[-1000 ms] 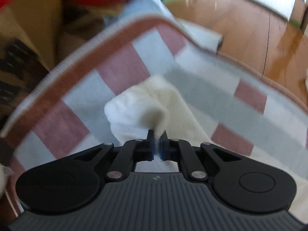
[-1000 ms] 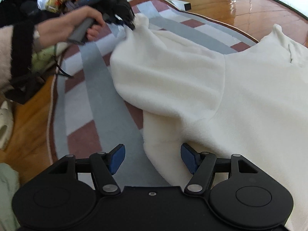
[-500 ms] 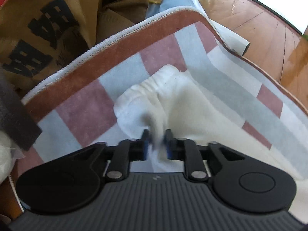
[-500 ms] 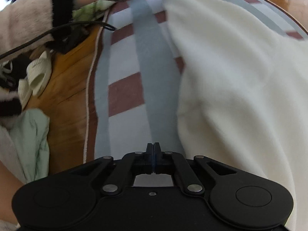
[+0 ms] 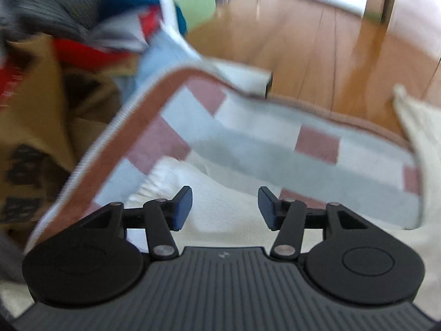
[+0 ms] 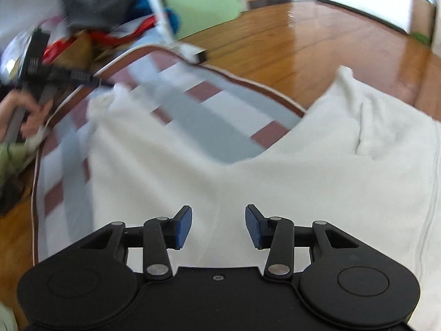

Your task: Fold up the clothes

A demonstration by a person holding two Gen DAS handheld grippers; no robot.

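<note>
From the left wrist, the left gripper (image 5: 224, 207) stands wide with nothing held, just above the cream garment's sleeve cuff (image 5: 162, 176) near the rug's brown-bound corner (image 5: 154, 93). From the right wrist, the right gripper (image 6: 217, 227) is likewise wide and empty over the cream garment (image 6: 275, 171) spread across the striped rug (image 6: 209, 113). With both ends loose, I judge the sleeve could slump back or bunch, spoiling the fold.

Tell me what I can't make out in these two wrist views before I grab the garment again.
- Right wrist: the white fleece garment is cut off by the right edge and hidden below by the open right gripper.
- Left wrist: the black print on the tan fabric is motion-blurred, unreadable.
- Left wrist: the open left gripper body hides the fleece beneath.
</note>
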